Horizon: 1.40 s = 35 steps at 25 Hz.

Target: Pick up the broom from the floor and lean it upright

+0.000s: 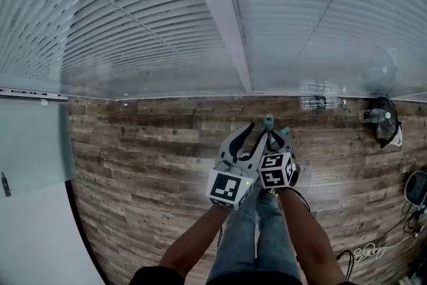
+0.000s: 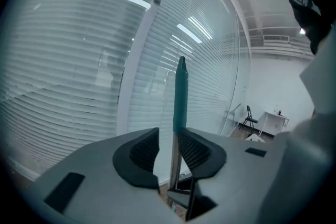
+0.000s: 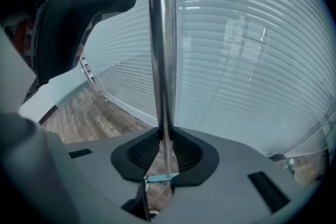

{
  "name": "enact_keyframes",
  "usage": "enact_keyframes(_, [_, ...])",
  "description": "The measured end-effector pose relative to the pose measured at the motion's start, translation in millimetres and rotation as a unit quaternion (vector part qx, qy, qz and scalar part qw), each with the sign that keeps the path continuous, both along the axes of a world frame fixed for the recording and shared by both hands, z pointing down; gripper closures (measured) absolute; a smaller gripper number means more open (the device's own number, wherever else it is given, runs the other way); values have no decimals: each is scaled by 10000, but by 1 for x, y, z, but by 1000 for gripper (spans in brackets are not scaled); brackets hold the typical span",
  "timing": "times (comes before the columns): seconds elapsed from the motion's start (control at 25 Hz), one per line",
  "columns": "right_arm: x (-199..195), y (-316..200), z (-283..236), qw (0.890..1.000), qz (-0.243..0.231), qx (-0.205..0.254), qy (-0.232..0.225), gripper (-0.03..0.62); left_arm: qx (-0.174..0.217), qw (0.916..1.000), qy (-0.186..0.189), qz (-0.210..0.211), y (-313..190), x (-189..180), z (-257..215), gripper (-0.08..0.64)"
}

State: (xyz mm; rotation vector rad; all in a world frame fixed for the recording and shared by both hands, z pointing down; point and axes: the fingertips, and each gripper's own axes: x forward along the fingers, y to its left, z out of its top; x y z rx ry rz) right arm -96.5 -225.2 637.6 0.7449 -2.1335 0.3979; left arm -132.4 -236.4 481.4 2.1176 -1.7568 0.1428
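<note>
The broom stands upright in front of the blinds. Its teal handle tip (image 1: 268, 121) shows between my two grippers in the head view, and the teal grip (image 2: 181, 92) rises over the metal pole (image 2: 173, 165). My left gripper (image 1: 252, 135) (image 2: 169, 152) is open around the pole, which rests against the right-hand pad with a gap to the other. Lower down, my right gripper (image 1: 277, 137) (image 3: 165, 152) is shut on the pole (image 3: 161, 60). The teal broom head (image 3: 157, 178) shows far below on the floor. The left gripper's black pad (image 3: 79, 8) appears beside the pole higher up.
Window blinds with a white mullion (image 1: 220, 17) fill the space ahead. On the wood floor (image 1: 147, 157) a dark fan (image 1: 381, 118) and a clear bottle (image 1: 319, 102) sit by the window. Cables (image 1: 373, 250) lie at right. A white panel (image 1: 33, 143) stands at left. Chair (image 2: 251, 117) beyond.
</note>
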Motion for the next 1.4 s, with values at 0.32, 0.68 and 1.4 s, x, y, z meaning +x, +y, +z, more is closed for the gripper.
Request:
enact_keyframes(0.32, [-32, -49, 57, 9993, 301, -78, 206, 511, 12, 9997, -142, 195, -60, -41, 42, 495])
enact_keyframes(0.68, [-66, -73, 70, 9977, 561, -193, 313, 511, 67, 9992, -156, 364, -84, -60, 48, 494])
enact_keyframes(1.4, [-68, -99, 75, 9947, 913, -386, 279, 509, -68, 9985, -174, 519, -114, -61, 54, 494])
